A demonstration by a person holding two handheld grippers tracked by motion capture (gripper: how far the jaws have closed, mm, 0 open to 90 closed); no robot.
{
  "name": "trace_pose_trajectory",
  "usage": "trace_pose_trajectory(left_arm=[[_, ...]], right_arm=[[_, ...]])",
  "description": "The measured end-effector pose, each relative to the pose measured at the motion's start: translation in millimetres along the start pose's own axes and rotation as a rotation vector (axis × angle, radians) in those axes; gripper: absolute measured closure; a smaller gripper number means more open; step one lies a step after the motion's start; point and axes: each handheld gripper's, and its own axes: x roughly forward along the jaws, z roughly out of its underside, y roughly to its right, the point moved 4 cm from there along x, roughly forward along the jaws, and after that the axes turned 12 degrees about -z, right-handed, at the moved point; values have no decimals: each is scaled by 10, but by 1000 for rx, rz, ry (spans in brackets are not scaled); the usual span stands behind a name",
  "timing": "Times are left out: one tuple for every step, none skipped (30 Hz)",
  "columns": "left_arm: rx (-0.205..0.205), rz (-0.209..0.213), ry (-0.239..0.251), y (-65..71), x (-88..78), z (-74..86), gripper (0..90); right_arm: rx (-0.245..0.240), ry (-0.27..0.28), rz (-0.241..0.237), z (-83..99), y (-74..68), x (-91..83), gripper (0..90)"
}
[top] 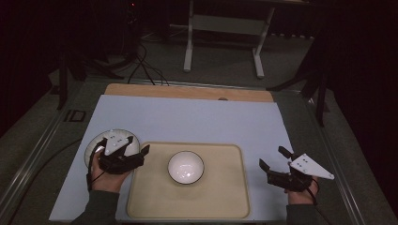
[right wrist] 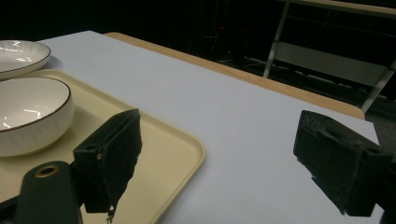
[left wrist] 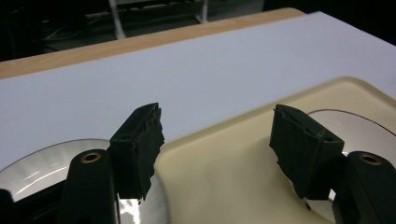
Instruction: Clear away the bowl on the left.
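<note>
High view frames the whole layout: a pale blue mat (top: 187, 117) is spread over a wooden table (top: 187, 91), and a cream tray (top: 155, 201) with rounded corners is laid on the mat's near half. A white bowl (top: 186, 167) with a thin dark rim is seen standing near the middle of the tray. A white plate (top: 96, 140) is set on the mat just beside the tray's left edge, and the left gripper (top: 139, 149) is held directly over it, its grey three-cornered plate covering much of the dish. The right gripper (top: 274, 158) is held over bare mat to the right of the tray, well apart from the bowl.

Left gripper view adds what the overhead picture hides: the left gripper (left wrist: 217, 135) is seen with its jaws spread wide and nothing between them, one jaw above the glossy plate (left wrist: 37, 165), the other above the tray (left wrist: 224, 182) close to the bowl (left wrist: 359, 128). Rough, chipped black padding is shown on the jaw faces.

Right gripper view shows the right gripper (right wrist: 219, 154) likewise released, its jaws far apart over the smooth matte mat (right wrist: 233, 126). From this low angle the bowl (right wrist: 32, 116) is revealed as ribbed on its outer wall, with the shallow plate (right wrist: 21, 53) behind it and the tray (right wrist: 163, 154) given a raised, rolled lip.
</note>
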Motion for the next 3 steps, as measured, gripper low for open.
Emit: trace_pose_trajectory(left_arm=[[-11,-8,3,-40,-13,6,340],[-22,-13,3,-79,-25,11,339],[-28,-17,4,-110,-33,15,340]], right_arm=[[1,0,0,0,0,0,148],[1,0,0,0,0,0,148],[1,0,0,-1,0,0,148]])
